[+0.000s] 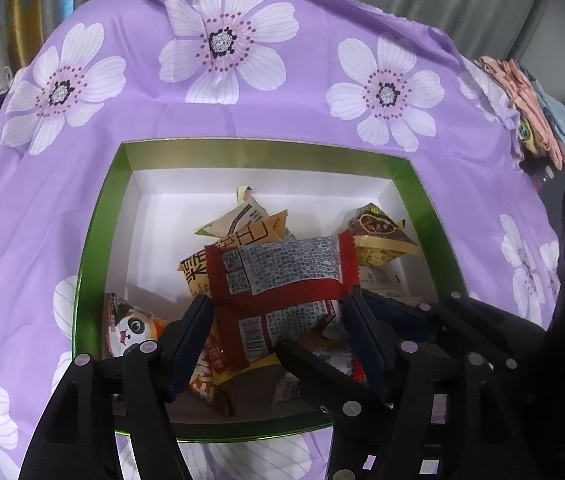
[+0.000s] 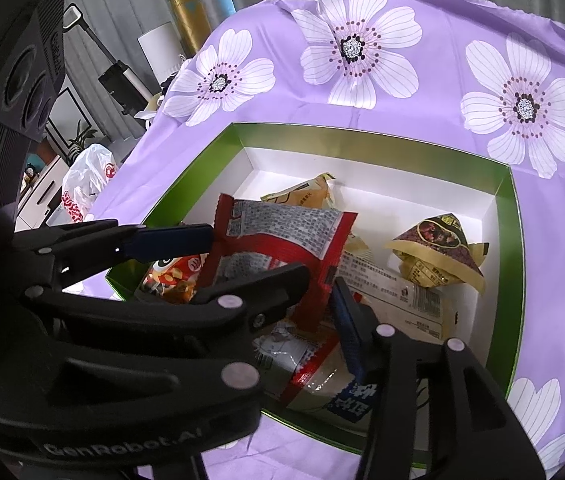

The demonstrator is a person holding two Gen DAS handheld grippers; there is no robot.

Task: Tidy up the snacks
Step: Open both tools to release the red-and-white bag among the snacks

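A green-rimmed box (image 1: pixel 94 264) with a white inside holds several snack packets; it also shows in the right wrist view (image 2: pixel 514 216). A red packet with a silver label (image 1: pixel 282 268) is held above the pile, and it shows in the right wrist view too (image 2: pixel 282 232). My left gripper (image 1: pixel 282 312) is shut on the red packet, one finger on each end. My right gripper (image 2: pixel 274 256) is over the box beside it; its fingers stand apart around the same packet. A panda packet (image 1: pixel 130 328) lies at the box's near left. A dark triangular packet (image 2: pixel 438 248) lies at the right.
The box sits on a purple cloth with white flowers (image 1: pixel 242 92). Folded cloths (image 1: pixel 538 116) lie at the table's right edge. A white plastic bag (image 2: pixel 86 184) and an upright vacuum (image 2: pixel 114 68) stand beyond the table's left side.
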